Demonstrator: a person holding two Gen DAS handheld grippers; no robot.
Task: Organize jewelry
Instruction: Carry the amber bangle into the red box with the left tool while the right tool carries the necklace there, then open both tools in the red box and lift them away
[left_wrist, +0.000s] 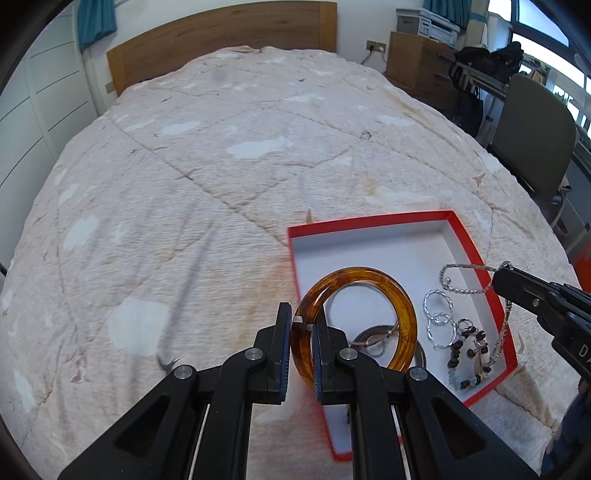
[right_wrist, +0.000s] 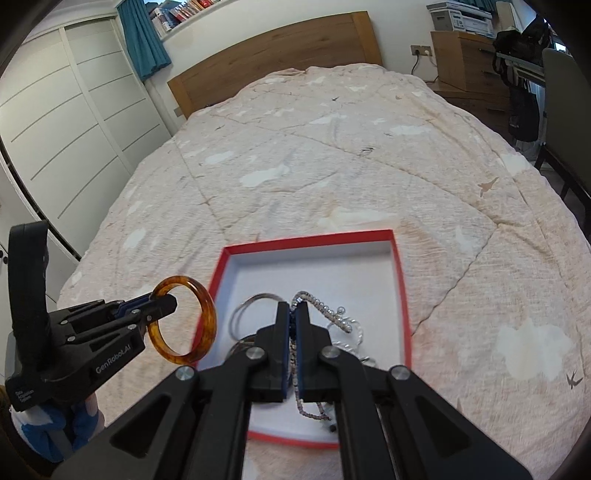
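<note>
Left gripper (left_wrist: 302, 328): clenched on the rim of the amber bangle (left_wrist: 354, 321), which stands on edge in the air at the left edge of the red box (left_wrist: 476, 240); seen from the right wrist it hangs beside the box's left wall, not clearly over the white floor.
Bangle risk: the pads pinch a smooth, rounded band at one spot only; a quick swing could let it pivot or slide out onto the quilt (left_wrist: 184, 166); released too far left, it would land outside the box.
Box contents: silver hoops (left_wrist: 439, 317), a dark beaded bracelet (left_wrist: 469, 350) and thin rings lie loose on the floor of the box; a dropped bangle could knock or cover them.
Right gripper (right_wrist: 292, 332): shut tight on a beaded chain (right_wrist: 325, 308), whose loop arcs above the box while its tail trails down toward the near wall.
Chain risk: the slack tail could snag the hoops or the box's rim and drag them; the light box sits on soft bedding, so a tug might tip or shift it.
Both grippers: close together over one box; their fingers could collide, or the chain could loop around the bangle.
</note>
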